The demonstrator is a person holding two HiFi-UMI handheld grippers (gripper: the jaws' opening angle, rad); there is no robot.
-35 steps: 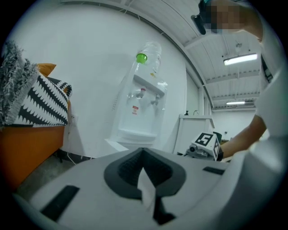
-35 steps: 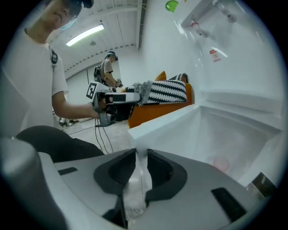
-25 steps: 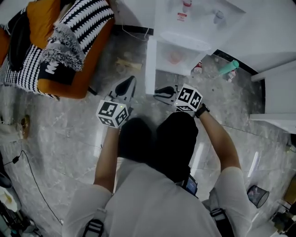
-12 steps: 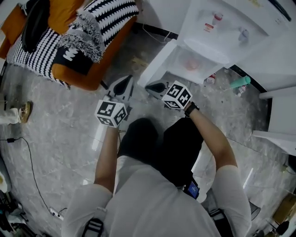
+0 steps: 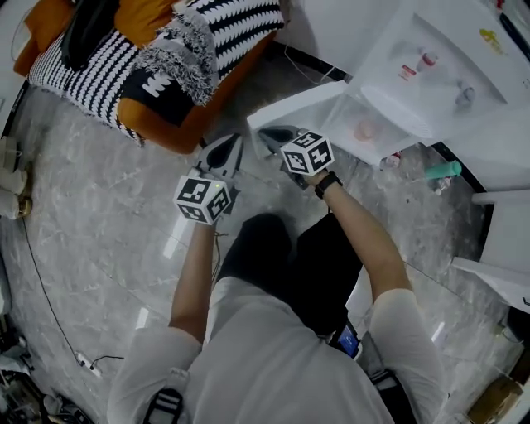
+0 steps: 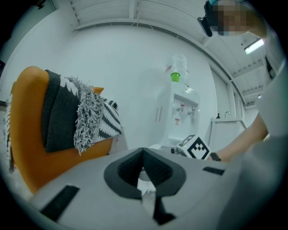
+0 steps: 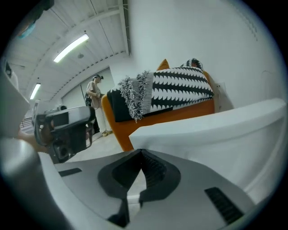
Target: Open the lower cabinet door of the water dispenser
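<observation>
Kneeling person seen from the head view, grippers level before the knees over the grey marble floor (image 5: 108, 215). Nearest, the left gripper (image 6: 143, 152) had its jaws clenched on nothing and hung apart from the work, well short of the water dispenser (image 5: 431, 66). Just beyond it, the right gripper (image 7: 141, 152) also had its jaws pressed together, with no object between them. Its tips lay against or just beside the free edge of the lower cabinet door (image 5: 306, 101); contact could not be confirmed.

The door stood swung well out from the dispenser's front, and the compartment (image 5: 364, 128) behind it was exposed (a pale pinkish item inside was too blurred to name). By this evidence the opening looked essentially done. What remained, at most, was a little further swing and drawing the right gripper clear.

To the far left stood an orange armchair (image 5: 166, 124) draped with a striped blanket (image 5: 224, 25). A teal bottle (image 5: 439, 171) lay on the floor by the dispenser's base.
</observation>
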